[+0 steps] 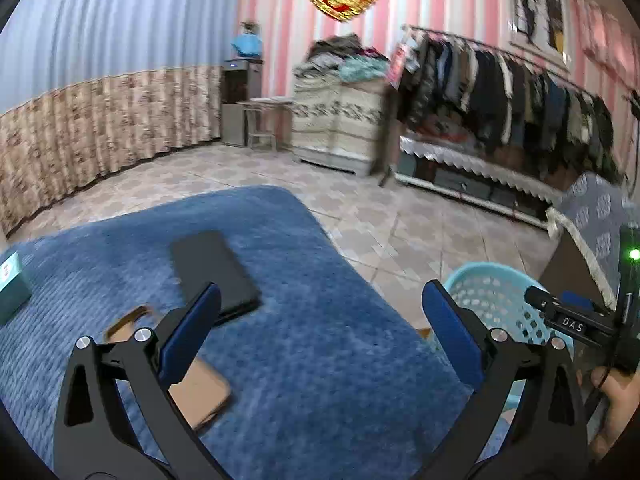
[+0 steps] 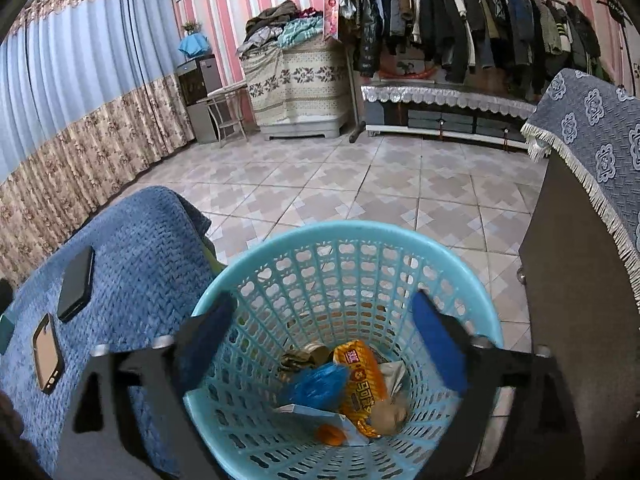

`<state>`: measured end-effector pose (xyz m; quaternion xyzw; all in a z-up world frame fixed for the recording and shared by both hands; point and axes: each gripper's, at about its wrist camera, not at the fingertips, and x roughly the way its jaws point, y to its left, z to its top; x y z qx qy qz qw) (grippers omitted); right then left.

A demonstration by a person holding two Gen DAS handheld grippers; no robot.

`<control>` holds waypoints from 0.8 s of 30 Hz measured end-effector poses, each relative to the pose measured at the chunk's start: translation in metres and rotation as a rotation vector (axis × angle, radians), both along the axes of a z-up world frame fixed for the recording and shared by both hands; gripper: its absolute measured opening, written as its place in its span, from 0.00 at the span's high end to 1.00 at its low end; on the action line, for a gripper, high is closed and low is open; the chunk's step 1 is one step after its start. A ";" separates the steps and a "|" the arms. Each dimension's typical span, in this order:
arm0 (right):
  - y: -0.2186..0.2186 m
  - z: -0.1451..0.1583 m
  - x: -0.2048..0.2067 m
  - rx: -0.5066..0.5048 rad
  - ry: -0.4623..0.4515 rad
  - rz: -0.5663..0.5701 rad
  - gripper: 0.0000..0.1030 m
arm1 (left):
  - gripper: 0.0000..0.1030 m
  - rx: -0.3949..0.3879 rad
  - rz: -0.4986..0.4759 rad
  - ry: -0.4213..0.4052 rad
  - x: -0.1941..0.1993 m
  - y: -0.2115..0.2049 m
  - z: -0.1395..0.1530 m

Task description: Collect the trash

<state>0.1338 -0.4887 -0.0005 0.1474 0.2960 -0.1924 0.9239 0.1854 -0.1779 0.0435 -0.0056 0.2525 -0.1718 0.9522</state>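
Now my left claw (image 1: 320, 312) hangs released, gripping nothing, over the blue blanket (image 1: 312, 360). Under it, at the left, lie a black phone (image 1: 212, 272) and, nearer, a tan phone case (image 1: 200, 396). Further right, my right claw (image 2: 322, 344) gapes wide above the turquoise mesh basket (image 2: 344, 240), where the trash sits: a yellow snack wrapper (image 2: 360, 380), a blue crumpled bag (image 2: 320, 386) and paper scraps.
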 end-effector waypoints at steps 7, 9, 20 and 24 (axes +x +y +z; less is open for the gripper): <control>0.023 0.015 -0.003 -0.028 -0.027 0.055 0.04 | 0.05 -0.041 0.088 0.002 -0.028 0.052 0.007; 0.038 0.022 -0.005 -0.059 -0.040 0.088 0.04 | 0.05 -0.037 0.108 0.003 -0.037 0.064 0.008; 0.123 0.064 -0.041 -0.065 -0.164 0.226 0.04 | 0.05 0.061 0.279 -0.070 -0.091 0.118 0.022; 0.161 0.059 -0.063 -0.074 -0.178 0.315 0.04 | 0.05 0.078 0.325 -0.082 -0.109 0.136 0.020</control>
